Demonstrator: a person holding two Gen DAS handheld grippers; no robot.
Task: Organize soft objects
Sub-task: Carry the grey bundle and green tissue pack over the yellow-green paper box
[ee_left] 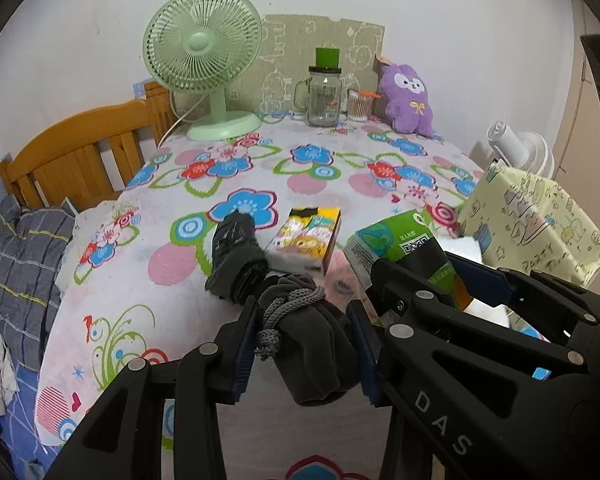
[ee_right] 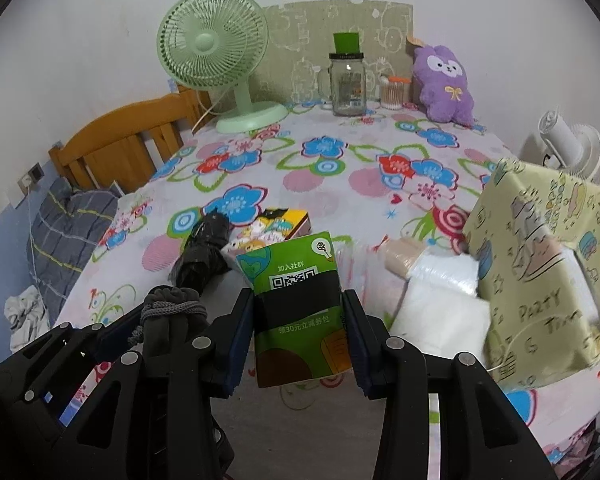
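Two grips: left fingers (ee_left: 302, 346) clenched on a dark bundle (ee_left: 316, 344) tied with grey cord (ee_left: 290, 306); right fingers (ee_right: 300, 338) clamped on a green pack (ee_right: 300, 304). Both held just above the flowered table (ee_left: 180, 300). Ahead on the cloth, a black roll (ee_left: 236, 256) touching a yellow box (ee_left: 306, 240). Far back, a fan (ee_left: 204, 60), jar (ee_left: 324, 96), purple plush (ee_left: 408, 98).

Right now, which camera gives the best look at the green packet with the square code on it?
The right wrist view: the green printed packet sits centred between the right gripper, its face and code showing. The left wrist view shows the green printed packet only partly, angled behind that gripper's dark frame.
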